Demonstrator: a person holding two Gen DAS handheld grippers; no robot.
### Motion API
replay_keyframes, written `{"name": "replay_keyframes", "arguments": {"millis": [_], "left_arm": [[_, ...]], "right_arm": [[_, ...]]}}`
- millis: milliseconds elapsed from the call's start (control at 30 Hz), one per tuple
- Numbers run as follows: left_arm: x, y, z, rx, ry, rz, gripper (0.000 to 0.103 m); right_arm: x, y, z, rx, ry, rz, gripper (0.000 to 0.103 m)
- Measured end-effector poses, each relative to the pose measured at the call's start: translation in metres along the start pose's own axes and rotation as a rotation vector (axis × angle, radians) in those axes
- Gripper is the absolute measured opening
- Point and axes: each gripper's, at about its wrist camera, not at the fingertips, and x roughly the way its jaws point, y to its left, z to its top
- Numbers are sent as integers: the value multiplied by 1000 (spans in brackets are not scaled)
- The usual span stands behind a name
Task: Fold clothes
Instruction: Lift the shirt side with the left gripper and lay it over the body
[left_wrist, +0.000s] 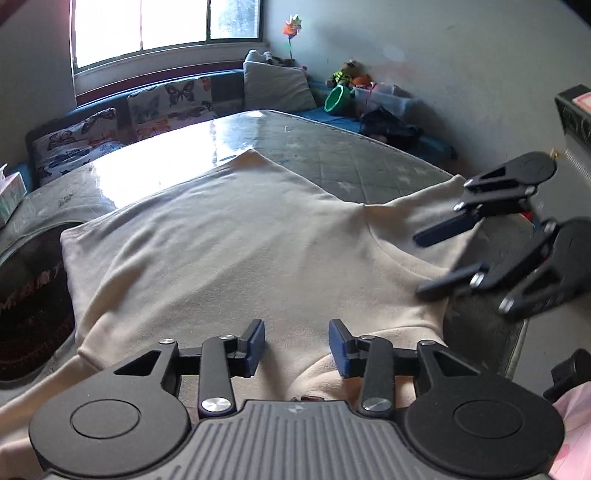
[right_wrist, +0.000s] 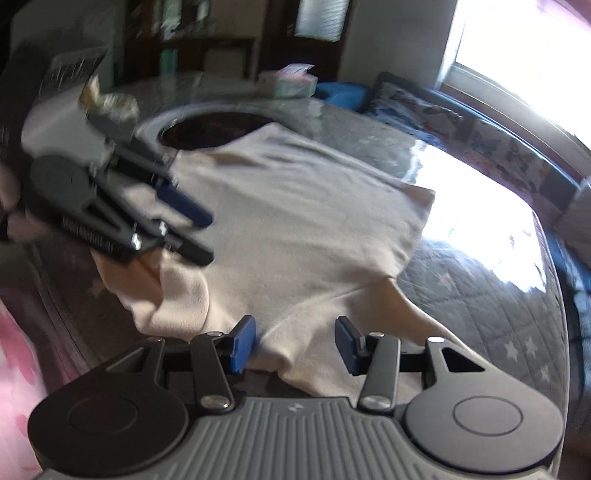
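A cream long-sleeved top (left_wrist: 229, 243) lies spread on a glass-covered table (left_wrist: 332, 155); it also shows in the right wrist view (right_wrist: 295, 229). My left gripper (left_wrist: 296, 345) is open and empty, hovering over the garment's near edge by the neckline. It shows in the right wrist view (right_wrist: 201, 236) at the left. My right gripper (right_wrist: 293, 345) is open and empty above the garment's sleeve end. It shows in the left wrist view (left_wrist: 421, 264) at the right, over the sleeve, blurred.
A round dark inset (left_wrist: 33, 295) sits in the table at the left of the garment. A tissue box (right_wrist: 288, 83) stands at the table's far side. A bench with butterfly cushions (left_wrist: 162, 103) and toys (left_wrist: 347, 85) runs under the window.
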Motion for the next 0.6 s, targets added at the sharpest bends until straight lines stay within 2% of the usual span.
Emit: {"name": "replay_keyframes", "arguments": {"millis": [100, 233, 433, 600], "left_arm": [[-4, 3, 11, -22, -24, -14, 42], [-6, -3, 25, -27, -61, -33, 42], [13, -25, 30, -2, -46, -94, 40], [26, -43, 29, 32, -28, -126, 40]], "right_arm": [[-17, -17, -5, 82, -28, -56, 47], [-29, -46, -19, 171, -24, -195, 47], [-38, -101, -55, 335, 25, -399, 47], [-46, -129, -86, 462, 42, -445, 47]]}}
